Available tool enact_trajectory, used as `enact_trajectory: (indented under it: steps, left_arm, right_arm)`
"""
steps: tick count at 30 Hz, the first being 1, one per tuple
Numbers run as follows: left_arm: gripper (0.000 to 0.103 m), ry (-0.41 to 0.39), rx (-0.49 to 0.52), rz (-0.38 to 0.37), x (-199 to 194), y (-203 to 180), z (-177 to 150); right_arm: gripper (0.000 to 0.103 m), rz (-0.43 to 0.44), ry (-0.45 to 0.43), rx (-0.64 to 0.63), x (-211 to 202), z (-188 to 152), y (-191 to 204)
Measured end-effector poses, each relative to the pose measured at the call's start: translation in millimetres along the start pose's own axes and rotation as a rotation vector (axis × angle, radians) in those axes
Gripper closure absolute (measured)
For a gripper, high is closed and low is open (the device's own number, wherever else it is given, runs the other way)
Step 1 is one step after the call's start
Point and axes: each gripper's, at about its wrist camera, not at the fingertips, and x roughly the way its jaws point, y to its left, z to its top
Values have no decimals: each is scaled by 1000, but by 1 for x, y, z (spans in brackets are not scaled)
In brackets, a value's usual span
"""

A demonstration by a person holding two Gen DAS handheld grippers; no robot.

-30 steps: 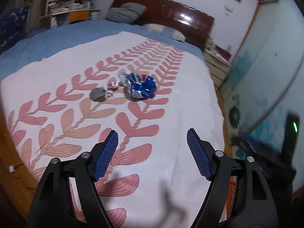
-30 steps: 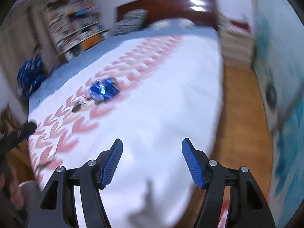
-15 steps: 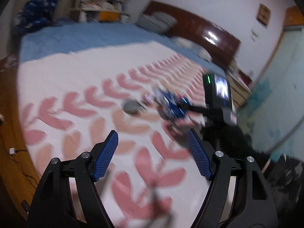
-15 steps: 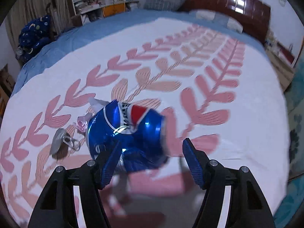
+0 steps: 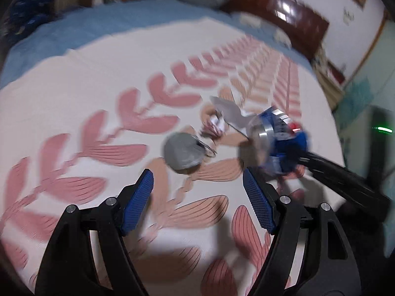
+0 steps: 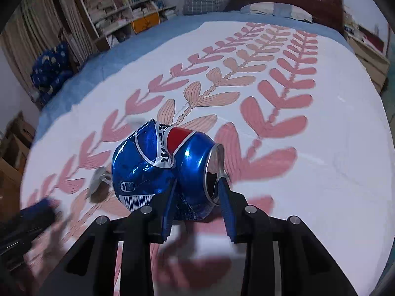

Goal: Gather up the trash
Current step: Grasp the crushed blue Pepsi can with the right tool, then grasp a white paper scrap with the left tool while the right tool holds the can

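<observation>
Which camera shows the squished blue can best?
The right wrist view: the blue can sits sharp and close, gripped by the right gripper, its dents and open top clear. In the left wrist view the can is blurred, off to the side.

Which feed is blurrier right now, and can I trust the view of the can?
Left wrist view: motion-smeared, the gray lid and crumpled wrapper soft. Right wrist view: the crushed Pepsi can in the right claw is sharp, with blur only at the lower-left edge.
</observation>
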Motion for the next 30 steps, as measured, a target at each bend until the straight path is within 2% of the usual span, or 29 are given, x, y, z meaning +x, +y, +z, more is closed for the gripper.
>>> enact_trajectory:
  steps: [3,6,8,12,13,14,15,16,17,20,24,30]
  left_arm:
    - [28,65,59,41,32,-12,8]
    - [26,117,61,103,57,-14,12]
    - [22,106,82,122,64,-19,16]
    - [22,88,105,120,73,-25,20]
    - [31,77,95,102,71,-24,21]
    - [60,72,86,105,68,-22,21]
    - [69,70,88,114,67,-22,21]
    - [91,77,87,105,66,-21,20]
    - [102,91,78,85,66,-19,19]
    - [102,99,43,24,65,-16,21]
    - [103,74,-2,-19,49,-11,16]
    - [103,18,2,-58,30,-20,10]
  right_arm:
    - [69,26,-17,10,-32,-22,-12]
    - [69,67,-34,47,-69,-50,-28]
    - [69,89,-42,79,-92,-71,-39]
    - [69,102,-56,114,-135,-114,-56]
    - [69,95,-61,115,-143,-122,-59]
    - [69,82,-59,114,-154,-135,-64]
    - [69,78,-61,120,-160,-142,-66]
    - [69,76,-66,133,-167,-149,-71]
    - [69,82,-64,152,-174,-157,-77]
    - [69,68,-66,164,-190,-176,-88]
    - [69,47,-85,184,-217,-197,-108]
    - [69,19,-118,237,-252,-224,-136]
